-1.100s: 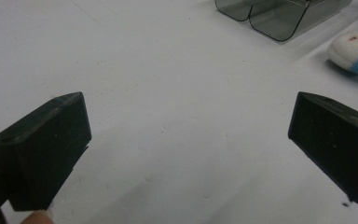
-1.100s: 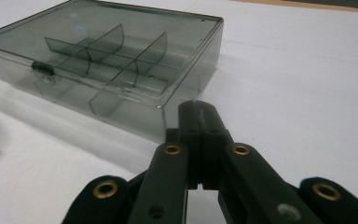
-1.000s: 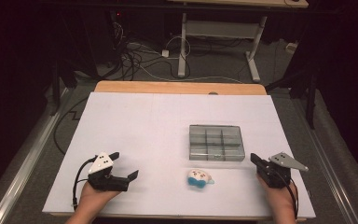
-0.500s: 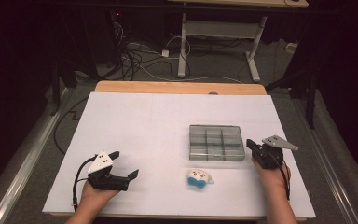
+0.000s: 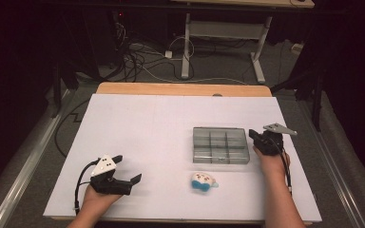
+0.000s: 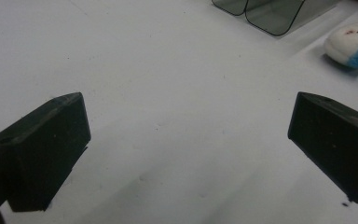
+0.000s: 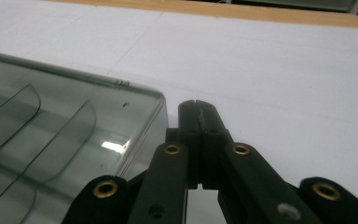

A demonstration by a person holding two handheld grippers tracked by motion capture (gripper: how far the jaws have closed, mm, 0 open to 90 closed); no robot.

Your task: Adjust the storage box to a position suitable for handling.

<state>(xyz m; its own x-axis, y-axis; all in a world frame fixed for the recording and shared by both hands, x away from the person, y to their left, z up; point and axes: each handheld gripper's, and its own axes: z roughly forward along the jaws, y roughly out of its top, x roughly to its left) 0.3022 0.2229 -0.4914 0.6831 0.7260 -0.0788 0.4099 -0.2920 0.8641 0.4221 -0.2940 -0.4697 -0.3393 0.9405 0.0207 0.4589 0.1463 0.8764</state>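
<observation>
the left gripper sat at the lower left of the high view, its jaws spread wide over bare white table with nothing between them. to its right, at lower centre, a small white and blue plush toy lay alone, well apart from both grippers. just above it stood the clear compartment box, its cells looking empty. the right gripper hovered at the box's right end, just beside its wall, jaws pressed together on nothing. beyond the table's wooden far edge, cables lay on the floor.
</observation>
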